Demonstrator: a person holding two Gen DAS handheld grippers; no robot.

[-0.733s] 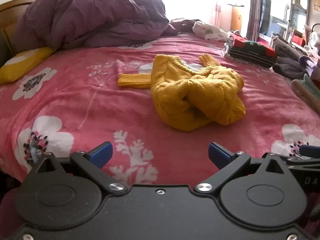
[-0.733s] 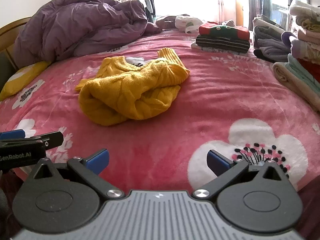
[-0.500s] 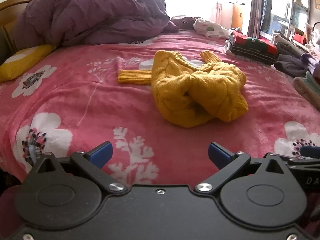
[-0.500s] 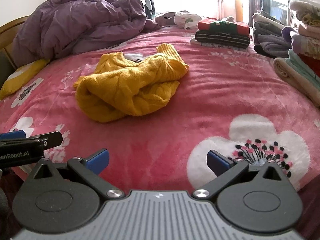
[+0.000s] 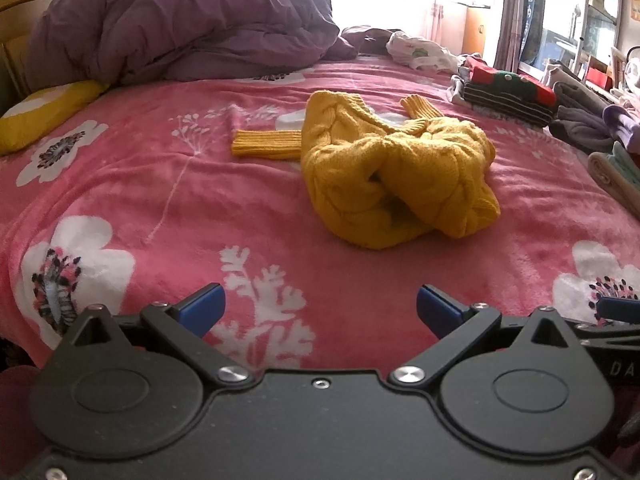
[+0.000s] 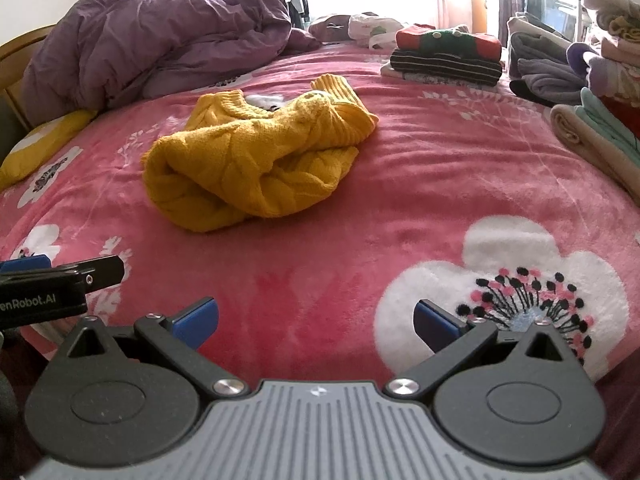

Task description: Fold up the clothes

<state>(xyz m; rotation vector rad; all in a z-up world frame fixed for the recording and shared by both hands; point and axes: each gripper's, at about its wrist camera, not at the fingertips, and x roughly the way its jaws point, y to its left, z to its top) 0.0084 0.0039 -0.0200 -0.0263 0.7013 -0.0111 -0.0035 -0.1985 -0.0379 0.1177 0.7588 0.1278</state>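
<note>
the yellow knit sweater (image 5: 394, 172) lay crumpled in a heap near the middle of the bed, on the pink floral blanket (image 5: 168, 208). one ribbed sleeve (image 5: 266, 144) stretched out flat to the left of the heap, and another cuff poked up at its far side. in the right wrist view the same sweater (image 6: 256, 160) sat left of centre, bunched and unfolded.

the left gripper (image 5: 320, 312) hung over the near edge of the blanket with its jaws spread wide apart and nothing between them, well short of the sweater. the right gripper (image 6: 314, 320) was likewise wide apart and empty, over the near blanket beside a large white flower print (image 6: 508, 280).

farther out, a rumpled purple duvet (image 5: 180, 24) was piled at the far left, with a yellow pillow (image 5: 44, 112) below it. a folded stack topped by a red and green garment (image 6: 448, 54) sat at the far right, and more folded clothes (image 6: 592, 132) lined the right edge.
</note>
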